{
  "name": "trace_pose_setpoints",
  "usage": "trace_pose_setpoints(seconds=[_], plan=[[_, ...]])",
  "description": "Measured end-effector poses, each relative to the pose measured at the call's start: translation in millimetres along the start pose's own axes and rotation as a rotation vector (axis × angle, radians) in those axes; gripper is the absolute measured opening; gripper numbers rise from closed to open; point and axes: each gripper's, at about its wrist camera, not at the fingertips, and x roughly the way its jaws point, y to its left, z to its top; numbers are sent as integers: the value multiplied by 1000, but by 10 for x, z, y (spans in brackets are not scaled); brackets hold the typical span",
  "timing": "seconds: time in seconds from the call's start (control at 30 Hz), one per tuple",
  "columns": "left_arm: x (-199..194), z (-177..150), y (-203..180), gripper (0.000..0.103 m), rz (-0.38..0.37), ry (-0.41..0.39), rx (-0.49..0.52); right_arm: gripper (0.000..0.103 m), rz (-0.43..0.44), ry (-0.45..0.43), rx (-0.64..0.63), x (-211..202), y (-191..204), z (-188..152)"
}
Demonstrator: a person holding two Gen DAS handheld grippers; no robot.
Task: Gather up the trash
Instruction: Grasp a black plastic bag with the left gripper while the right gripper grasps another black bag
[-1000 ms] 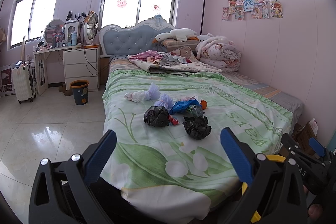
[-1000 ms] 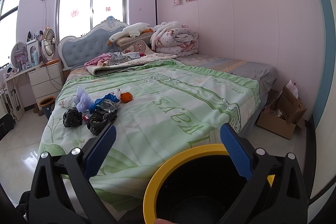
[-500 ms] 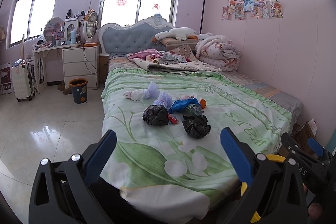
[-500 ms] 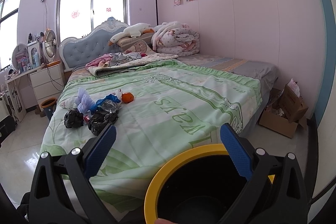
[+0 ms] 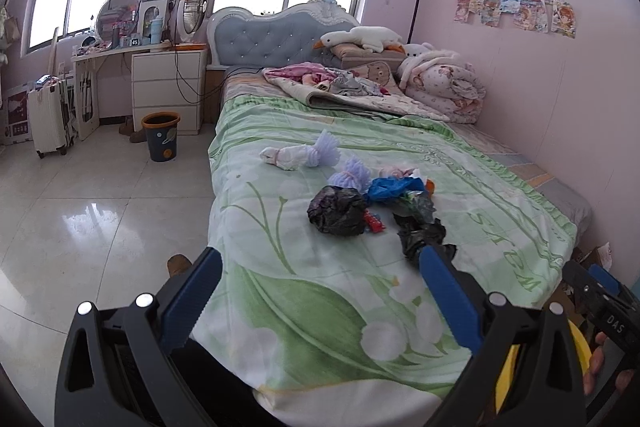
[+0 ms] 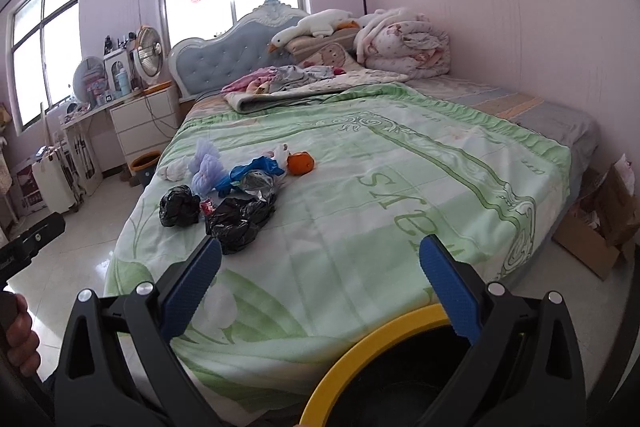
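A heap of trash lies on the green bed cover point(image 5: 304, 279): two crumpled black bags point(image 5: 337, 211) point(image 5: 424, 231), a blue bag point(image 5: 390, 187), purple foam nets point(image 5: 352, 174), a white wad point(image 5: 286, 157), a red wrapper point(image 5: 374, 221) and an orange point(image 6: 301, 163). My left gripper point(image 5: 316, 291) is open and empty over the bed's foot. My right gripper point(image 6: 318, 289) is open, above a black bin with a yellow rim point(image 6: 360, 351) at the bed's foot. The black bags also show in the right wrist view point(image 6: 236, 221) point(image 6: 179, 206).
A second bin with an orange rim point(image 5: 161, 137) stands on the tiled floor by white drawers point(image 5: 168, 87). A white suitcase point(image 5: 50, 115) stands at the left. Folded quilts and pillows point(image 5: 436, 87) fill the bed's head. An open cardboard box point(image 6: 600, 227) sits right of the bed.
Both grippers have moved closer to the bed and the trash heap, which now looks larger. Both stay open.
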Motion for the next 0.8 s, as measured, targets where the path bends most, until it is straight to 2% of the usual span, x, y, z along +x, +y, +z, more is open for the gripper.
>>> trace_pose_setpoints(seconds=[0.17,0.27,0.5,0.8], plan=[[563,193,175,96,-35,95,9,95,180,119,-44,500,140,88],[888,297,167,96,-47,141,39,95,246,188,-86,802,290,101],[1478,443,119,96,-36,196,100,95,281,211,-166,1253,609,147],[1907,476,135,96,-103,246,61,95,278,255,-206,1742,838,189]])
